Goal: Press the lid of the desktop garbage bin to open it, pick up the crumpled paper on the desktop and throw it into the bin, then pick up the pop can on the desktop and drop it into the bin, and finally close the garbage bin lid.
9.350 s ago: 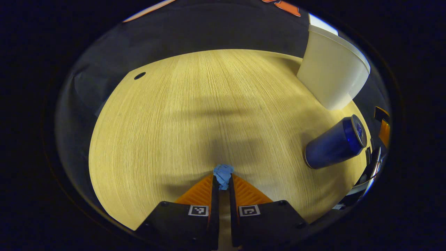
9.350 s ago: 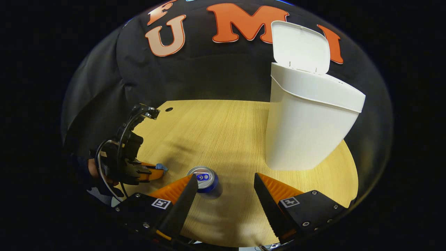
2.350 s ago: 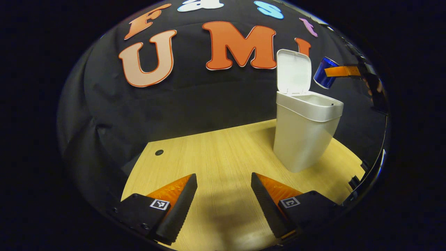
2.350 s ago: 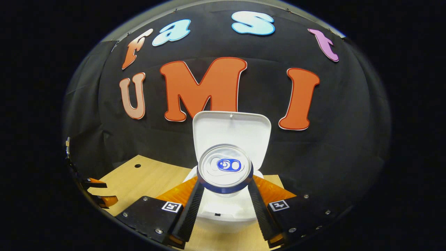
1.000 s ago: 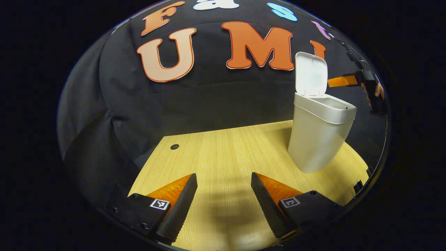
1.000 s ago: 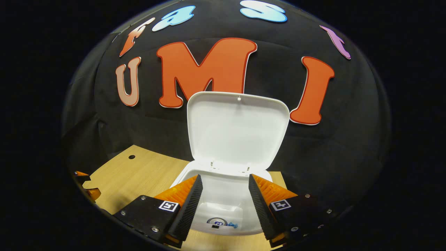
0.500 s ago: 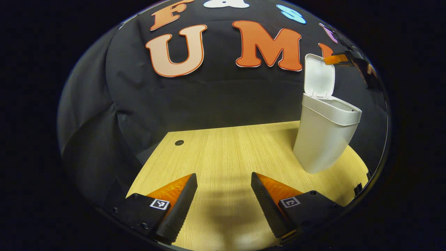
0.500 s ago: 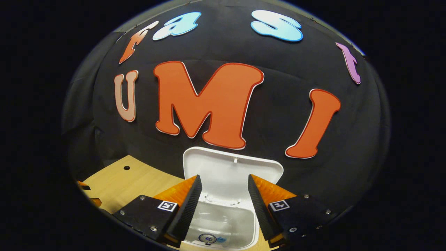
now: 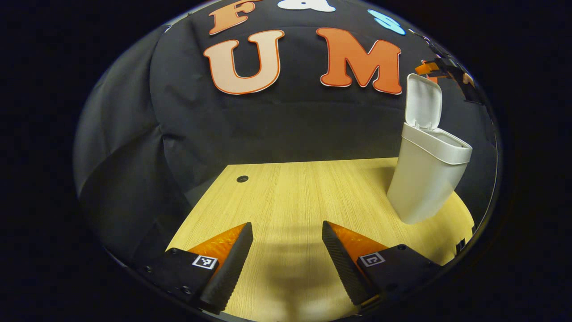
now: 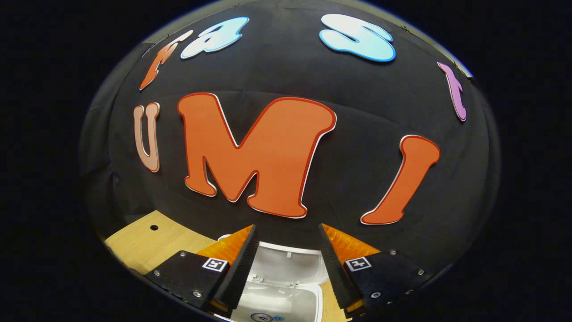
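The left gripper (image 9: 286, 257) hangs wide and empty over the table (image 9: 290, 192); the bin (image 9: 424, 179) stands beyond to its right, lid (image 9: 422, 100) raised. The right gripper (image 10: 286, 264), wide and empty, hovers above the lid (image 10: 286, 264), the can (image 10: 261, 317) lying inside the bin (image 10: 308, 304) below.

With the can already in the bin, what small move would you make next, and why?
Probably bring the right gripper forward and down onto the raised lid to push it shut: the bin stands open, the can lies inside, and the open jaws are above the lid's top edge.
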Motion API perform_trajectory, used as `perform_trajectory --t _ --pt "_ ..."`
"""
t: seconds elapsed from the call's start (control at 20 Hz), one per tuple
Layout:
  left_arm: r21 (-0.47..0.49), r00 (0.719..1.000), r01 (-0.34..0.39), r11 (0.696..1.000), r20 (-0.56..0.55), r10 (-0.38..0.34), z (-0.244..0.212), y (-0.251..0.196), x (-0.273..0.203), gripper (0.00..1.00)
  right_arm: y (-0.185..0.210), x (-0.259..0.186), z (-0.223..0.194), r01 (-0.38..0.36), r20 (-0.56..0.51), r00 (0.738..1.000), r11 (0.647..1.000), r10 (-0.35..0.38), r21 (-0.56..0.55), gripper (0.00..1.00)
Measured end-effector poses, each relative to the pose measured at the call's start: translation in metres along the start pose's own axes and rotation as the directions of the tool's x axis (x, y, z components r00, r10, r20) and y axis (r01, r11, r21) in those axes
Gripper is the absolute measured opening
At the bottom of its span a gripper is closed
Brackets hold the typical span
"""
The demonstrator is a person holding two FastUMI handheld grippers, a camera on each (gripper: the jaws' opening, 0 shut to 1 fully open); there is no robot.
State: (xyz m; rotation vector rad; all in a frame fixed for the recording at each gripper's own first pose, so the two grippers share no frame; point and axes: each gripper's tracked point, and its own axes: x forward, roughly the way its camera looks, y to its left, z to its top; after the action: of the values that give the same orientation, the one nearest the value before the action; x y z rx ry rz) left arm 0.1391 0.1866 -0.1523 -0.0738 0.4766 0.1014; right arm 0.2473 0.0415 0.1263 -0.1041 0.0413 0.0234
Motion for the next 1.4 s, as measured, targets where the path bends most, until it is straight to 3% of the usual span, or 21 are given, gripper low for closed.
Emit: perform_trajectory --t 0.6,0.8,0.9,1.2,1.4 --pt "0.016 0.999 0.045 0.999 -0.011 -0.045 -0.002 -0.003 0.006 0.99 0.005 -0.036 -0.023 -0.02 -0.032 0.999 0.996 0.023 0.085 0.8" --pt "0.023 0.997 0.07 0.997 -0.019 -0.07 -0.004 -0.004 0.008 0.96 0.006 -0.047 -0.057 -0.01 -0.116 0.993 0.992 0.025 0.128 0.8" --pt "0.026 0.997 0.08 0.996 -0.022 -0.08 -0.004 -0.003 0.012 0.99 0.006 -0.054 -0.068 -0.001 -0.13 0.991 0.993 0.017 0.116 0.8" --pt "0.039 0.992 0.121 0.992 -0.034 -0.12 -0.005 -0.011 0.018 0.96 0.019 -0.076 -0.105 -0.003 -0.198 0.98 0.994 0.024 0.109 0.8" --pt "0.06 0.987 0.156 0.986 -0.041 -0.153 -0.005 -0.021 0.02 0.99 0.026 -0.088 -0.135 -0.002 -0.264 0.964 0.992 0.035 0.126 0.8"
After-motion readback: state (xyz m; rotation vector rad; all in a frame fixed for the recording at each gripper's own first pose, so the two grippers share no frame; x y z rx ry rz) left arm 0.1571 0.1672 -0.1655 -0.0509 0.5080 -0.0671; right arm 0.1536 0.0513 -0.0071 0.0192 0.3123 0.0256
